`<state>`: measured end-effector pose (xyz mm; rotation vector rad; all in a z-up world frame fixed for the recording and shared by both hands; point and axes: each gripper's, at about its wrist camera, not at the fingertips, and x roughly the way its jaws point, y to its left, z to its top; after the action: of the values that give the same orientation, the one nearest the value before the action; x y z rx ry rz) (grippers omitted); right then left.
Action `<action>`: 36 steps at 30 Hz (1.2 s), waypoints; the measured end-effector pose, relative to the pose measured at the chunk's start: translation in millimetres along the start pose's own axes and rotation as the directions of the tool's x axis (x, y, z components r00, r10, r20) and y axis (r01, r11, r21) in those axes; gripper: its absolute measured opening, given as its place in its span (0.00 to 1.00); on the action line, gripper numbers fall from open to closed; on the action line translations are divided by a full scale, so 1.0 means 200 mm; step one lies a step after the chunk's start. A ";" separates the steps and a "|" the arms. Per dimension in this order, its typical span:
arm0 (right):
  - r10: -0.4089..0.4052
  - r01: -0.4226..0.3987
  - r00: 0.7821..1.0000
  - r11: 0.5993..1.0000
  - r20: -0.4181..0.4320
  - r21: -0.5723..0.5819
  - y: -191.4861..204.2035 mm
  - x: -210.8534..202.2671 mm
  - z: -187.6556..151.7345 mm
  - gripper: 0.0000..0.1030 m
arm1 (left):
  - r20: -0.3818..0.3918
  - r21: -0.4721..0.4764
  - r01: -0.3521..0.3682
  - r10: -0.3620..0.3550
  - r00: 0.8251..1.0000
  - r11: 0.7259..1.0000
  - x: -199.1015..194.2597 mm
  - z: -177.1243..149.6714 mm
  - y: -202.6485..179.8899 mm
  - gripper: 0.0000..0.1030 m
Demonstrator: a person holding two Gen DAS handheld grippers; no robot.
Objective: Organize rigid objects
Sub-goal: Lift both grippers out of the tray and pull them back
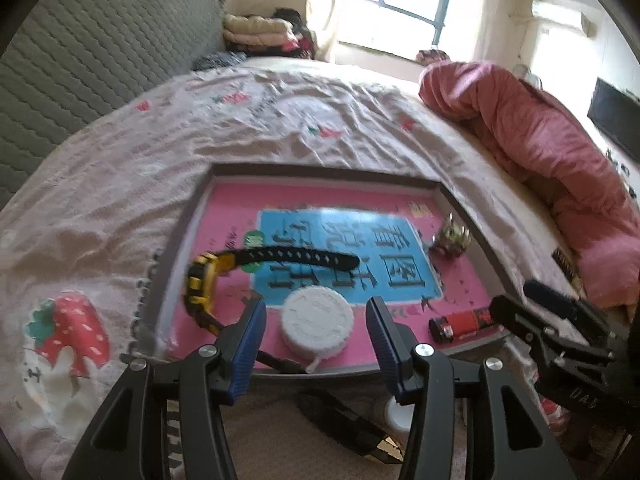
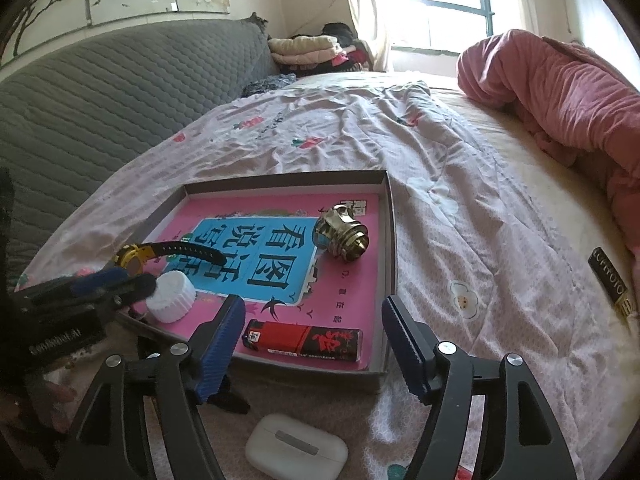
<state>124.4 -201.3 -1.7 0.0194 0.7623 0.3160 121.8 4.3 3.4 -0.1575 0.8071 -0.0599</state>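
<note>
On a bed with a floral sheet point(image 2: 360, 128) sits a shallow tray point(image 2: 390, 216). The right gripper point(image 2: 314, 340) hangs spread wide, empty, the red lighter point(image 2: 304, 340) lying in the tray's near edge between its fingers. The left gripper point(image 1: 316, 336), also spread, frames the white cap point(image 1: 318, 326), the yellow watch point(image 1: 202, 280) just left of it.

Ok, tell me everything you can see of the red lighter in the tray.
The red lighter is a slim rectangular block with a black band and metal cap at one end and black brush-style lettering on its red wrap, which looks glossy. It lies flat on its side on the pink sheet lining the shallow grey tray, along the near wall by the near right corner. The open right gripper frames it without touching; nothing else touches it.
</note>
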 end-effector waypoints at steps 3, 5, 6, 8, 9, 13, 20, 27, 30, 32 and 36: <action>0.004 -0.004 1.000 1.000 0.009 -0.004 0.00 -0.01 0.00 0.72 | 0.015 -0.021 0.000 0.000 1.000 1.000 -0.05 0.02 0.04 0.50; 0.009 -0.009 1.000 1.000 0.013 -0.006 0.00 -0.01 0.00 0.72 | 0.021 -0.025 -0.009 0.009 1.000 1.000 -0.07 0.02 0.06 0.50; 0.012 -0.012 1.000 1.000 0.014 -0.006 0.00 -0.01 0.00 0.72 | 0.021 -0.027 -0.010 0.011 1.000 1.000 -0.08 0.02 0.07 0.50; 0.013 -0.012 1.000 1.000 0.021 -0.010 0.00 -0.02 0.00 0.72 | 0.008 -0.030 -0.014 0.014 1.000 0.999 -0.10 0.01 0.08 0.50; 0.011 -0.011 1.000 1.000 0.024 -0.012 0.01 -0.02 0.00 0.72 | 0.004 -0.031 -0.014 0.014 1.000 0.999 -0.10 0.01 0.08 0.50; 0.000 0.000 0.999 1.000 0.036 -0.025 0.01 -0.03 -0.02 0.73 | -0.012 -0.014 -0.023 0.023 1.000 1.000 -0.13 -0.03 0.07 0.50; -0.031 0.035 0.997 0.998 0.065 -0.056 0.01 -0.08 -0.05 0.74 | -0.034 0.000 -0.004 0.004 0.999 1.000 -0.20 -0.08 0.04 0.50; -0.068 0.069 0.997 0.997 0.043 -0.031 -0.02 -0.12 -0.09 0.74 | -0.065 -0.004 0.007 -0.007 0.998 1.000 -0.24 -0.13 0.01 0.50; -0.065 0.066 0.996 0.998 0.054 -0.012 -0.02 -0.17 -0.10 0.74 | -0.076 0.010 0.009 -0.009 0.997 1.000 -0.26 -0.17 -0.01 0.50; -0.063 0.063 0.997 0.998 0.054 0.004 -0.02 -0.20 -0.11 0.74 | -0.082 0.014 0.018 -0.017 0.996 1.000 -0.27 -0.18 -0.02 0.50; -0.040 0.039 0.998 0.999 0.042 0.027 -0.03 -0.23 -0.14 0.75 | -0.098 0.021 0.033 -0.031 0.995 0.999 -0.29 -0.21 -0.05 0.50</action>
<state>75.4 -222.4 7.8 0.0357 0.7242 0.2675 51.7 -4.7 17.2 -0.1474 0.9010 -0.1079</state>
